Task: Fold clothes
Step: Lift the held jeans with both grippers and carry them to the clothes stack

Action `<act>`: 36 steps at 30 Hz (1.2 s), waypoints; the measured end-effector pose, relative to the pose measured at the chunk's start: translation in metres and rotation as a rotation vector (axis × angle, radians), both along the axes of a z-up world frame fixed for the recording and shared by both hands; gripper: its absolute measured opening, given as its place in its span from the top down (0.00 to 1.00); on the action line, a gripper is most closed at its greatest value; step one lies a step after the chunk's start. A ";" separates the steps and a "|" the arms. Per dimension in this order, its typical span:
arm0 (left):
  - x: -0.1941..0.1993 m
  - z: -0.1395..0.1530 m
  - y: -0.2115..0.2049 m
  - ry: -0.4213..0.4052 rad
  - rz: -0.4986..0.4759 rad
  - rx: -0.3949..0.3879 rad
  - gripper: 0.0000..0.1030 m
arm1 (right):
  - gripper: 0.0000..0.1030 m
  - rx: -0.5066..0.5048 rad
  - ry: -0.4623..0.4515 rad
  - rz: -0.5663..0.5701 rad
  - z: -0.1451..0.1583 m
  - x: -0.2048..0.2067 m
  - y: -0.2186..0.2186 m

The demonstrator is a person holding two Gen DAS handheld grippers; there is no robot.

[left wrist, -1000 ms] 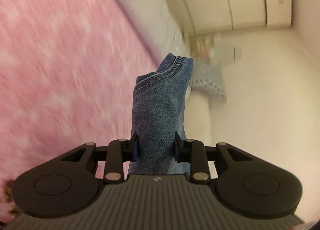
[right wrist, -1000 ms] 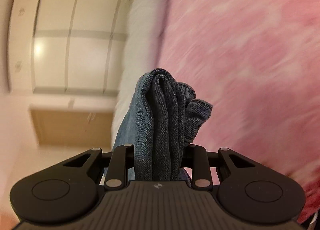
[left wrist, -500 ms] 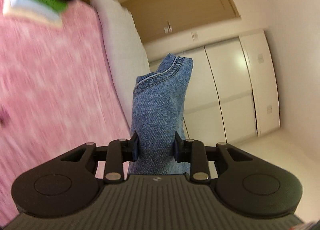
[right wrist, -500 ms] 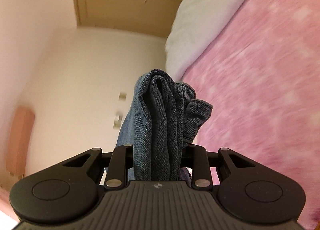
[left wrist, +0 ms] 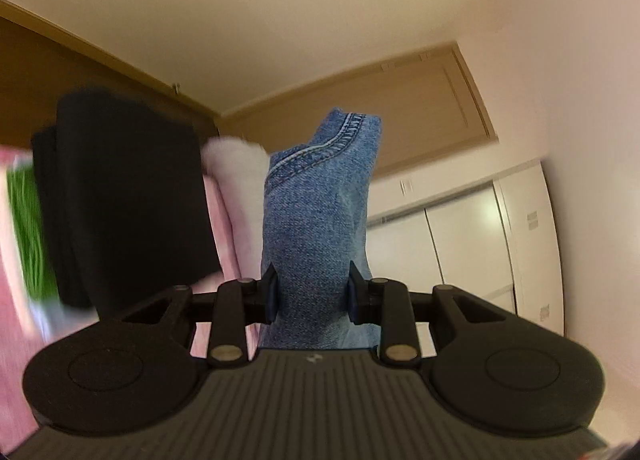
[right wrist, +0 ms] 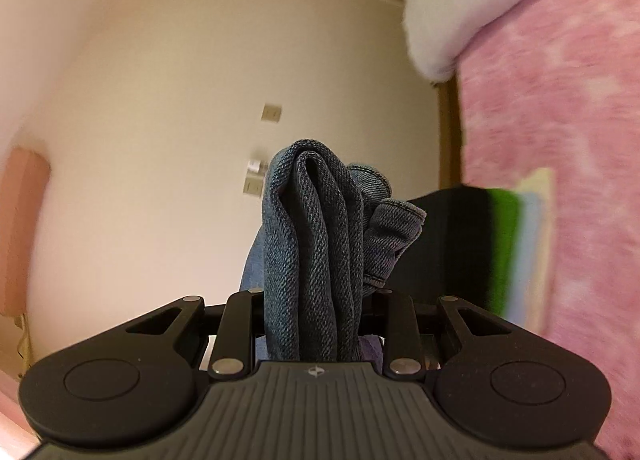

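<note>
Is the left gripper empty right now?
No, the left gripper is clamped on a bunched fold of blue denim that stands up between its fingers.

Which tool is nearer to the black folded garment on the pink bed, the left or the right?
Left, it seems. The black garment looms large just left of the left tool; from the right tool it looks smaller, off to its right.
</note>
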State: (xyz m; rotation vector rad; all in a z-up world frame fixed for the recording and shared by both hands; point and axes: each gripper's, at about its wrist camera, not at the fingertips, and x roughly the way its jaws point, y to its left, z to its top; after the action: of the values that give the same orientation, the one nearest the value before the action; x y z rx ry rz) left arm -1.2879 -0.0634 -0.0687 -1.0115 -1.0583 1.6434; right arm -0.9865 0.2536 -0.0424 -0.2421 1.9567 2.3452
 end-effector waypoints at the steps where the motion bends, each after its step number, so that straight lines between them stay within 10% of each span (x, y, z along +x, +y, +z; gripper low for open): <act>1: -0.016 -0.004 0.000 -0.002 0.013 0.002 0.75 | 0.72 0.008 -0.010 0.015 -0.001 -0.022 0.002; 12: -0.128 -0.091 0.022 -0.109 0.101 -0.027 0.75 | 0.72 0.047 -0.142 0.141 -0.046 -0.186 0.049; 21: -0.176 -0.149 0.043 -0.191 0.067 -0.184 0.68 | 0.59 0.024 -0.332 0.122 -0.104 -0.221 0.066; 29: -0.167 -0.071 0.023 0.039 0.090 -0.514 0.62 | 0.46 0.224 -0.480 0.004 -0.064 -0.179 0.055; 36: -0.159 -0.015 0.079 0.434 -0.032 -0.664 0.63 | 0.55 0.862 -0.650 -0.033 0.007 -0.191 0.002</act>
State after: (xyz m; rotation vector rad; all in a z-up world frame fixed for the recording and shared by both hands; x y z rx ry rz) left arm -1.4465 0.0156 -0.0835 -0.9941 -0.1982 2.1185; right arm -1.1772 0.2557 -0.0359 -0.7485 0.5985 2.4000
